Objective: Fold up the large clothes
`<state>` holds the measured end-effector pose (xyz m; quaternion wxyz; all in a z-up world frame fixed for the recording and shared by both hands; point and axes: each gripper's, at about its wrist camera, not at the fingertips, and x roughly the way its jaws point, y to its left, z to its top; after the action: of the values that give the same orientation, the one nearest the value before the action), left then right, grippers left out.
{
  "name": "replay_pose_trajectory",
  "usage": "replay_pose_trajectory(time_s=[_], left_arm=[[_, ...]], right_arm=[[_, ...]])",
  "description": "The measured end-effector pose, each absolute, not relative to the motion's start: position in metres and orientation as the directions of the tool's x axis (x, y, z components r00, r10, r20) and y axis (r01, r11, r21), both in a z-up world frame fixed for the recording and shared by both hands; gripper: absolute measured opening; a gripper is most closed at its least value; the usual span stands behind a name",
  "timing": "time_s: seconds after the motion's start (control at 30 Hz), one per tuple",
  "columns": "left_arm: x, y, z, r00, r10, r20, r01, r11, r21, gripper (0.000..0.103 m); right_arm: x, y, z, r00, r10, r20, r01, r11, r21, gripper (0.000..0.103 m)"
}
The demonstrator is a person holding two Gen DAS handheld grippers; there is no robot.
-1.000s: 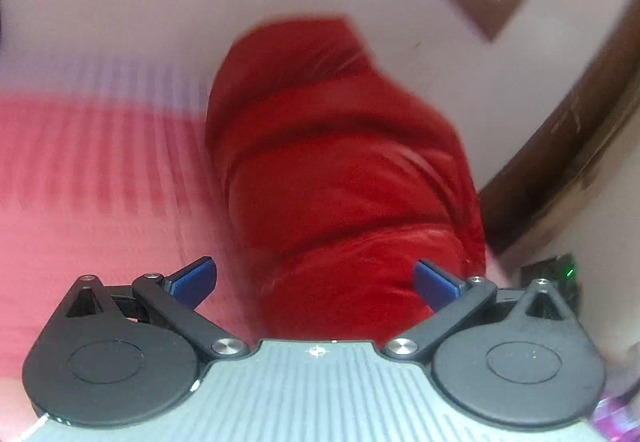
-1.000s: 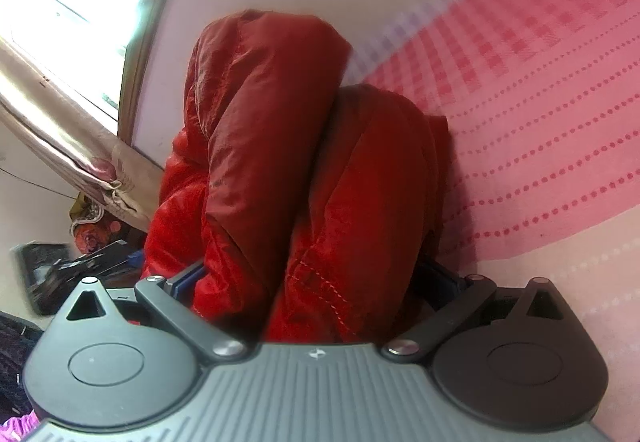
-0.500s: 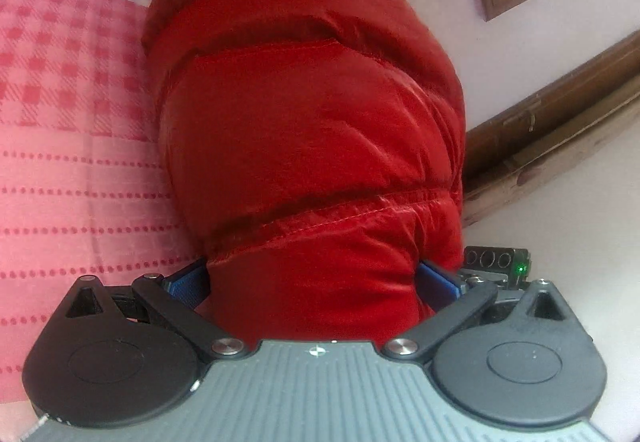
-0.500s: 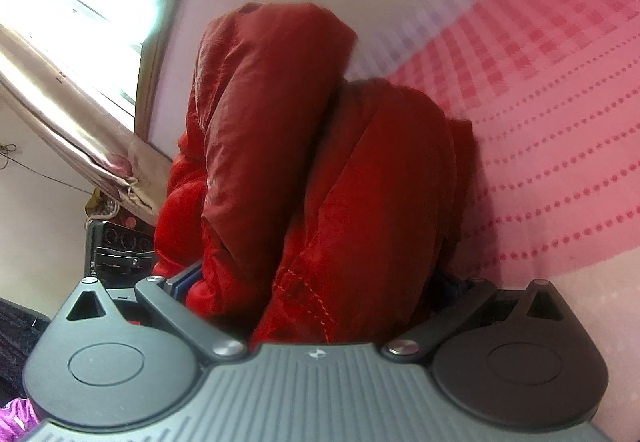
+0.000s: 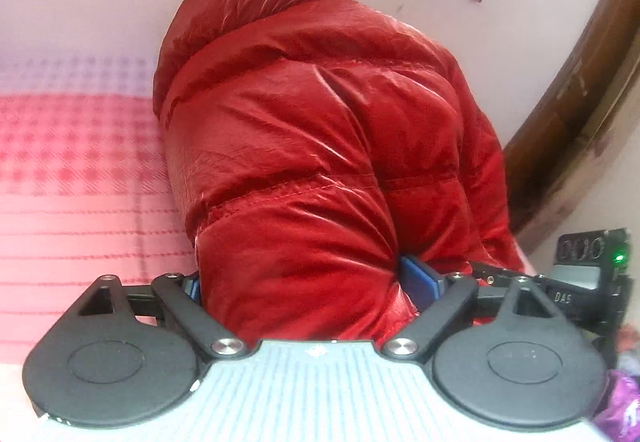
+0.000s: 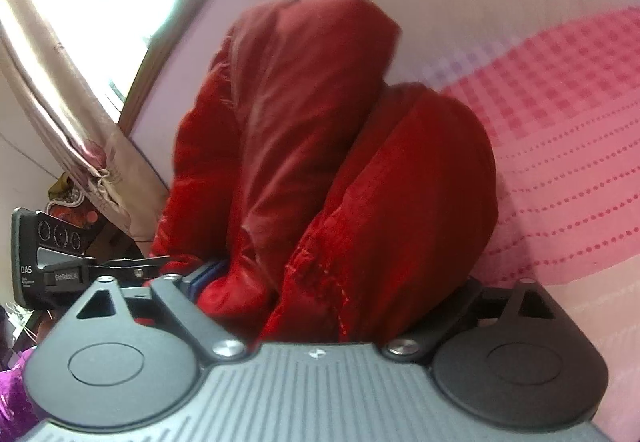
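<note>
Since a second ago we find both pairs of jaws closing in from full spread, the red puffer jacket (image 5: 320, 170) bulging between them. It is glossy, quilted and bundled in thick folds on the pink checked bedspread (image 5: 76, 170). Our left gripper (image 5: 304, 284) and right gripper (image 6: 332, 282) point downward at its near end, blue pads (image 5: 416, 280) pressing the fabric.

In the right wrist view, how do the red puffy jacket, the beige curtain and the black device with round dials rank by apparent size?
1. Red puffy jacket, by far the largest in view.
2. Beige curtain.
3. Black device with round dials, smallest.
This is apparent size only: the jacket lies nearest the camera, so real sizes stay unsure.
</note>
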<state>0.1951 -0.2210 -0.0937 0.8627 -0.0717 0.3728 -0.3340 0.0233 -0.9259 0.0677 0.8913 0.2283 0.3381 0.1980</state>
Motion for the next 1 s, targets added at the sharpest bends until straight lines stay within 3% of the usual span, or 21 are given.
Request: replay_pose_trajectory(time_s=[0.13,1.0], left_arm=[[0.177,-0.214,-0.084,0.542,-0.582,-0.607,0.509,0.801,-0.314,0.088],[0.144,-0.195,-0.073,0.671,-0.445,-0.592,0.416,0.888,-0.197,0.088]], right_arm=[[0.016,-0.913,0.072,0.699,0.521,-0.489,-0.225,0.810,0.541,0.085],[0.007,-0.821,0.067,0.637,0.625,-0.452,-0.287,0.736,0.612,0.085]])
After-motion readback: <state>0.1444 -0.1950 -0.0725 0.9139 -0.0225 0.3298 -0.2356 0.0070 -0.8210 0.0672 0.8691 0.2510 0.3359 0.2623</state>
